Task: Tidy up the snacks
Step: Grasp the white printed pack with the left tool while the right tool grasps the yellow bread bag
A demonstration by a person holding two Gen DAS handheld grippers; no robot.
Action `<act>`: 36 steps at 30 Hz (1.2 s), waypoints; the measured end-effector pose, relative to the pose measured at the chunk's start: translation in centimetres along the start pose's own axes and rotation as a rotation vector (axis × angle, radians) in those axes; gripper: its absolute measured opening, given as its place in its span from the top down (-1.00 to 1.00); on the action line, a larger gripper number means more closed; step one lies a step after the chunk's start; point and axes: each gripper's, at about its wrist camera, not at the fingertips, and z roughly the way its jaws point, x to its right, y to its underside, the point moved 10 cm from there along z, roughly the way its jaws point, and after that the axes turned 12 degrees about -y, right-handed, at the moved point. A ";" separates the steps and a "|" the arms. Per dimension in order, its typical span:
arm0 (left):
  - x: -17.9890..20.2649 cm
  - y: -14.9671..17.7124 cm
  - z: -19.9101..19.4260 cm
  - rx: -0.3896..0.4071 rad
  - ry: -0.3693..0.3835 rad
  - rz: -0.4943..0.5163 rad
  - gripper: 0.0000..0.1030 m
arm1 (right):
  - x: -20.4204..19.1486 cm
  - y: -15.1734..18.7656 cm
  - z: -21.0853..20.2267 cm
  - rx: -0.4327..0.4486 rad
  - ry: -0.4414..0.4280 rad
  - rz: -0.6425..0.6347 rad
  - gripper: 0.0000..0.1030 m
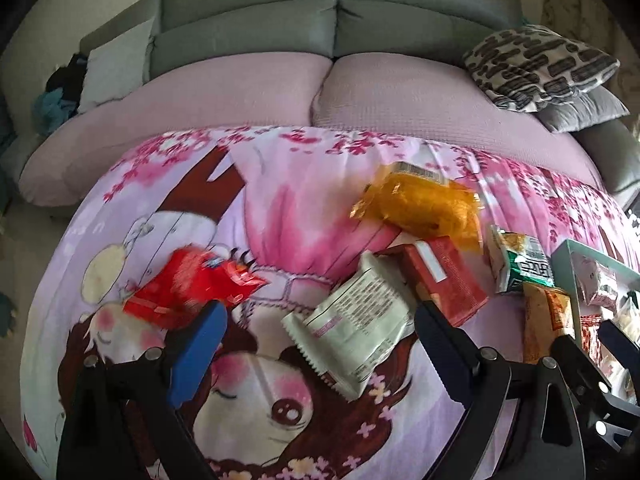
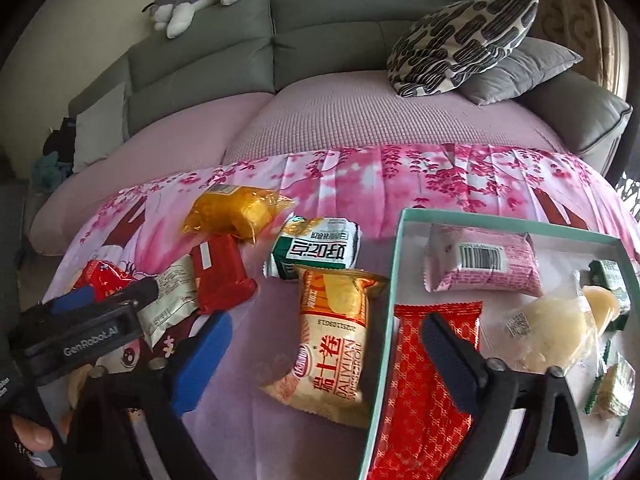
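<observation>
Left gripper (image 1: 320, 344): jaws spread, over white crinkled snack packet (image 1: 352, 320).
Right gripper (image 2: 328, 360): jaws spread, straddling teal-rimmed cardboard tray (image 2: 390, 300).

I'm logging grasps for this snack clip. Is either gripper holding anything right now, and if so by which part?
Nothing is held. The left gripper is open over the white packet, and the right gripper is open above the swiss roll packet.

Red packet (image 1: 192, 284) blurred; tray (image 1: 568, 252) cut off.

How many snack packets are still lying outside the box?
6: orange, green-white, red block, white, red bag, Swiss roll. Others could hide behind the claws.
</observation>
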 end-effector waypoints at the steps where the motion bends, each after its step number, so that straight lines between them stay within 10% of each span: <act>1: 0.4 -0.2 -0.1 0.006 0.011 0.010 -0.84 | -0.1 0.0 0.1 -0.001 0.000 -0.003 -0.65; 22: 3.0 0.8 2.9 -0.075 0.148 0.033 -0.80 | -0.7 0.7 1.2 -0.042 -0.091 0.039 -0.18; 28: 3.0 1.8 2.5 -0.114 0.177 0.030 -0.65 | -1.1 0.9 1.5 -0.051 -0.111 0.032 -0.18; 30: 3.0 2.5 2.7 -0.133 0.163 0.041 -0.33 | -1.3 1.1 1.7 -0.060 -0.115 0.030 -0.17; 36: 3.4 3.4 2.6 -0.119 0.106 0.099 -0.33 | -1.4 1.3 1.9 -0.068 -0.109 0.017 -0.08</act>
